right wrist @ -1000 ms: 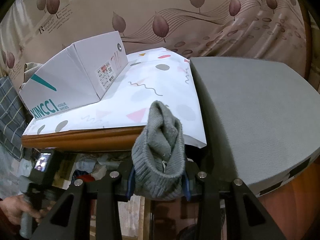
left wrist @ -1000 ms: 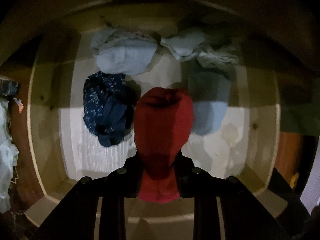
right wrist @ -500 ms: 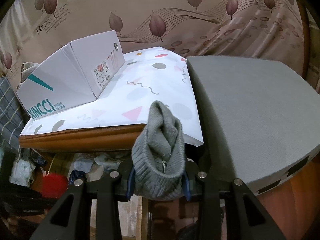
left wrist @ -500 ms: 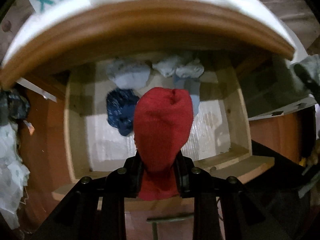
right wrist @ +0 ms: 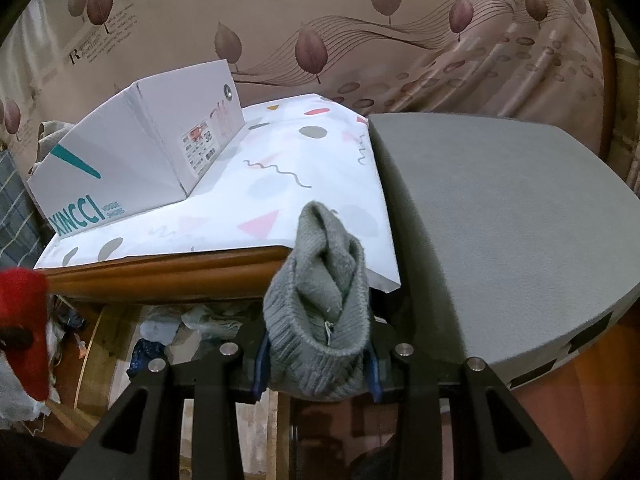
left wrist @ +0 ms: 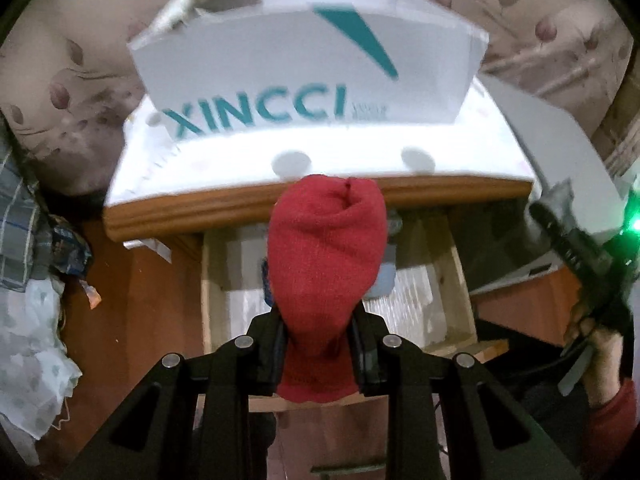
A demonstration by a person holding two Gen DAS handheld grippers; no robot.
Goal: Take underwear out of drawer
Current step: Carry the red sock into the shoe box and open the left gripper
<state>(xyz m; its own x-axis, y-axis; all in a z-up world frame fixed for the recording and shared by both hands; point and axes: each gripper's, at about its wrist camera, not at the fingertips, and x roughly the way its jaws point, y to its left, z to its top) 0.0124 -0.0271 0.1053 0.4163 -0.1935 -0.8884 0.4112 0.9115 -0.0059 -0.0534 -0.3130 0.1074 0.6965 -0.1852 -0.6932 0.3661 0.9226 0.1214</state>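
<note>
The left claw (left wrist: 320, 344) grips a red rolled garment (left wrist: 326, 256) above the open drawer (left wrist: 452, 280), near the bench edge (left wrist: 240, 208). The right claw (right wrist: 316, 360) clamps a grey knitted bundle (right wrist: 320, 320) right of the white box (right wrist: 136, 160).

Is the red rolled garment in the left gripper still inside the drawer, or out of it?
Out. The red rolled garment sits clamped in the left gripper, raised to the tabletop edge, with the open drawer below.

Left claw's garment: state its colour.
Solid red knit garment, clearest in the left wrist view.
</note>
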